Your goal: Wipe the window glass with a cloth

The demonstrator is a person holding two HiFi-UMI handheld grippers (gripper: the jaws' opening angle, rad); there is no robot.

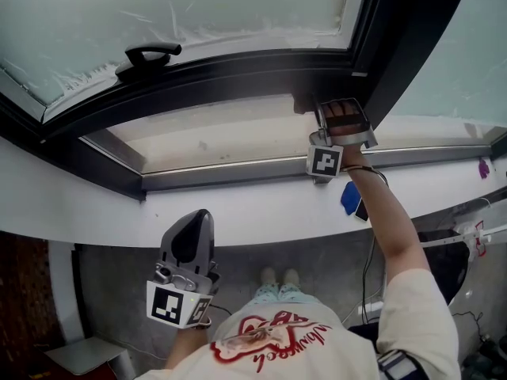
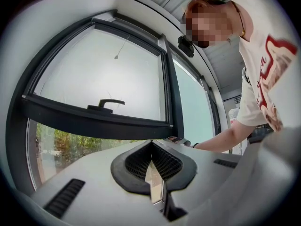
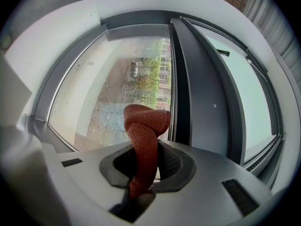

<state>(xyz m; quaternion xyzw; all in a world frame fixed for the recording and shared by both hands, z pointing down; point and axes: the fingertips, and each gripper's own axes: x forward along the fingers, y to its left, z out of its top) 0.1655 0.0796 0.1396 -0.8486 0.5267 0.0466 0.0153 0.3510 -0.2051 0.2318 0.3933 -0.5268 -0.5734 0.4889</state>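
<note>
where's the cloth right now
The red cloth is pinched in the right gripper's fingers, close to the lower window glass beside the dark frame post, at the head view's right.

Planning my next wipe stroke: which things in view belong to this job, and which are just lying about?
In the job: cloth clamped in right gripper; lower window glass.
Lying about: window handle; blue object on sill; left gripper, shut and empty.

We stood indoors, in a room we couldn't place more exactly: a dark-framed casement window (image 1: 238, 74) with a handle (image 1: 150, 54), a white sill (image 1: 261, 212), and trees (image 2: 66, 140) outside.
</note>
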